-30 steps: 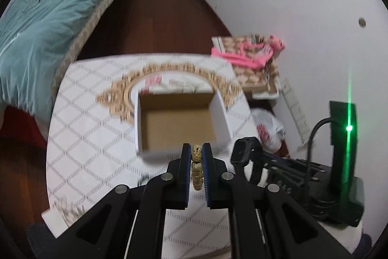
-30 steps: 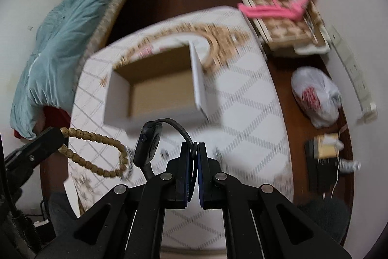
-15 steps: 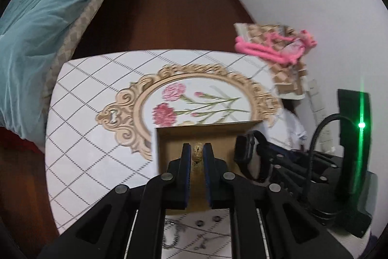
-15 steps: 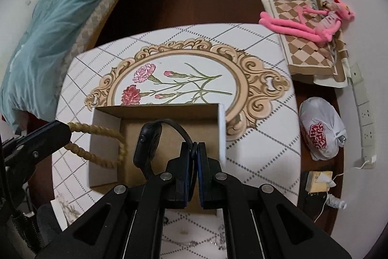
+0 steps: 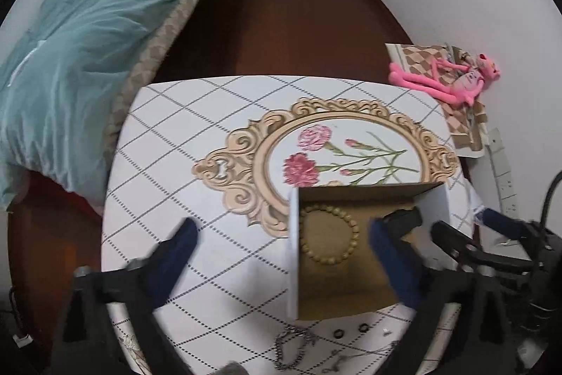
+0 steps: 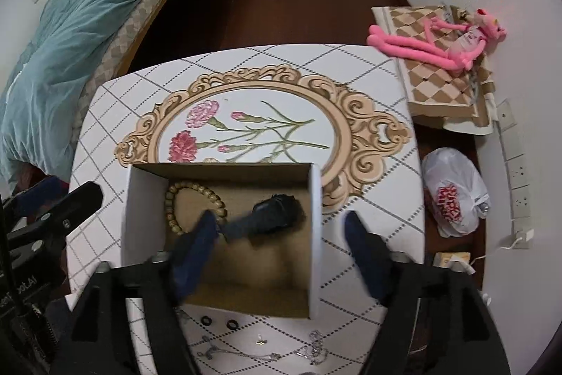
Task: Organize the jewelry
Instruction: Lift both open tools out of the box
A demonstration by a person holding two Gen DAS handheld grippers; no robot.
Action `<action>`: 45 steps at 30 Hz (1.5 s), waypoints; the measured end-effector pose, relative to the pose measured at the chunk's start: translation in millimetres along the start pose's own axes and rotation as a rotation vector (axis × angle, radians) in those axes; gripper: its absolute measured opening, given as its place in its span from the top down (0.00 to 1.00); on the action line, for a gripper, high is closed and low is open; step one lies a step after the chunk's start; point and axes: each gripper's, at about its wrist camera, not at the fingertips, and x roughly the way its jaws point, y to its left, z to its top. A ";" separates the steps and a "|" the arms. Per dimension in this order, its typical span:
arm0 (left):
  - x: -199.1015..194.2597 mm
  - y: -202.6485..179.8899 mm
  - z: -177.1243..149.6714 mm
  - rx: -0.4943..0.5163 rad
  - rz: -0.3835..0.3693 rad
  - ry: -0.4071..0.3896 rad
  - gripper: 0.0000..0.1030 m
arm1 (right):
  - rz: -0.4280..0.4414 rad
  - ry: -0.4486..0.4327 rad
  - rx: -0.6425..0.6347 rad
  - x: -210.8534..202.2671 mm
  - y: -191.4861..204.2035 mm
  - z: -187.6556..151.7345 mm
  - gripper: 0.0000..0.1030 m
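Observation:
An open cardboard box point(image 6: 314, 199) stands on the table. A wooden bead bracelet point(image 6: 196, 195) lies flat in its left part; it also shows in the left wrist view point(image 5: 328, 234). A black watch point(image 6: 277, 211) lies in the right part of the box. My left gripper point(image 5: 281, 245) is open and empty, its jaws wide over the box's left wall. My right gripper point(image 6: 281, 234) is open and empty above the box. A silver chain point(image 5: 291, 348), small black rings point(image 6: 217, 322) and thin necklaces point(image 6: 242, 354) lie in front of the box.
The white table point(image 6: 368, 69) has a diamond grid and a flower print in a gold frame. A bed with a teal blanket point(image 6: 70, 41) is to the left. A pink plush toy point(image 6: 439, 41) on a checkered board and a white plastic bag point(image 6: 453, 195) are on the right.
Both grippers have opened wide. The bead bracelet dropped from my left gripper and the black watch from my right gripper; both now lie in the box.

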 end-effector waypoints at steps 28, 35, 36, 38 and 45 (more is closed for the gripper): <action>-67.3 -3.7 -76.9 0.016 0.101 -0.148 0.00 | -0.090 -0.139 -0.008 -64.3 4.3 -79.4 0.08; -107.2 -6.5 -98.2 0.011 0.088 -0.228 0.00 | -0.122 -0.242 -0.002 -112.0 3.5 -104.1 0.08; -112.8 -6.4 -101.3 0.008 0.082 -0.238 0.00 | -0.123 -0.256 0.001 -118.8 3.3 -107.8 0.08; -123.7 -6.6 -106.9 0.002 0.071 -0.257 0.00 | -0.123 -0.283 0.004 -131.7 3.8 -113.8 0.08; -153.0 -7.7 -126.1 -0.013 0.046 -0.297 0.00 | -0.103 -0.367 0.019 -176.0 5.1 -134.6 0.08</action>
